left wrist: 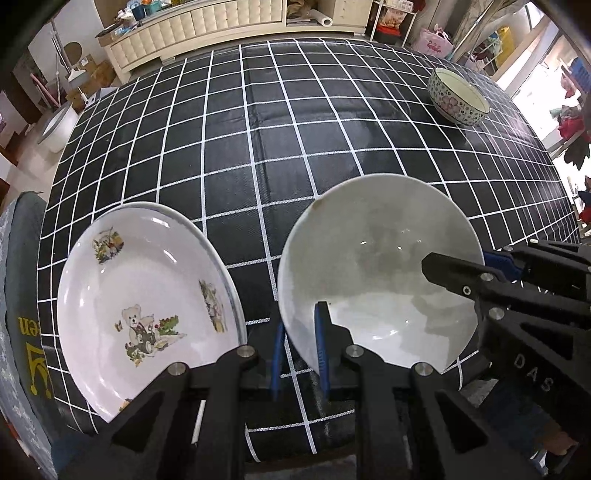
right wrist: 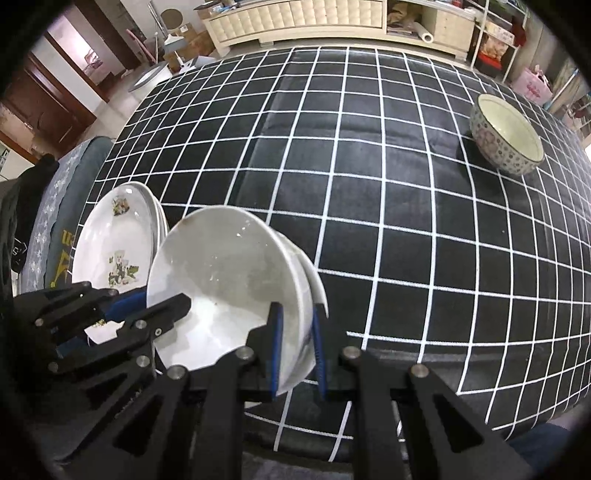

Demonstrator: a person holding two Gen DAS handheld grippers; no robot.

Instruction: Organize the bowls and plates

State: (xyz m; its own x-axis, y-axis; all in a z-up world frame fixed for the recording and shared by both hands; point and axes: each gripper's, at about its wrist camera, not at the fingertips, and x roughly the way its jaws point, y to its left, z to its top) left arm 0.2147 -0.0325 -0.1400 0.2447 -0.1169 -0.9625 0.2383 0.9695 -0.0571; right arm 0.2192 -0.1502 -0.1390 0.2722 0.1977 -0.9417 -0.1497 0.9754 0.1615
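A plain white bowl [left wrist: 380,269] is held tilted over the near edge of the black grid table; it also shows in the right wrist view [right wrist: 225,280]. My left gripper [left wrist: 301,350] is shut on its left rim and my right gripper [right wrist: 297,350] is shut on its right rim. The right gripper shows in the left wrist view [left wrist: 476,273], the left gripper in the right wrist view [right wrist: 147,310]. A stack of white plates with a teddy bear print [left wrist: 147,302] lies at the near left [right wrist: 118,243]. A patterned bowl [left wrist: 458,96] stands at the far right [right wrist: 508,134].
The black tablecloth with white grid lines [left wrist: 258,122] covers the table. A grey-blue cushioned seat with yellow lettering [left wrist: 26,295] is at the table's left edge. A cream cabinet [left wrist: 207,26] and shelves stand beyond the far edge.
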